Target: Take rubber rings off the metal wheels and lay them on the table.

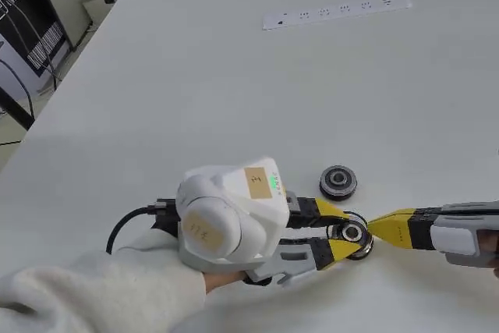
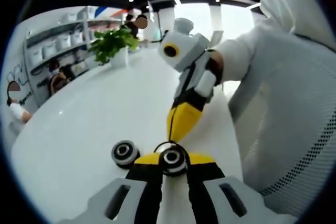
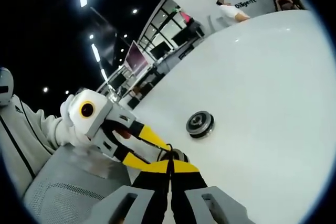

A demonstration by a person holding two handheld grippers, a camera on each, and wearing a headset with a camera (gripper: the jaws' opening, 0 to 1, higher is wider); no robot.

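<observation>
A metal wheel (image 1: pixel 353 233) with a dark rubber ring stands between the yellow jaws of my left gripper (image 1: pixel 348 231), which is shut on it just above the white table (image 1: pixel 234 76). The same wheel (image 2: pixel 174 160) sits in my left gripper (image 2: pixel 174 161) in its own view. My right gripper (image 1: pixel 374 228) comes in from the right, jaws shut, tips against the wheel's rim; I cannot tell if they pinch the ring. In the right gripper view its tips (image 3: pixel 169 165) meet at the wheel (image 3: pixel 177 155). A second ringed wheel (image 1: pixel 337 182) (image 2: pixel 125 153) (image 3: pixel 200 123) lies flat nearby.
A white power strip (image 1: pixel 337 12) lies far back on the table. The table's left edge runs diagonally, with a black stand (image 1: pixel 27 29) and cables beyond it. A potted plant (image 2: pixel 111 43) stands at the far end.
</observation>
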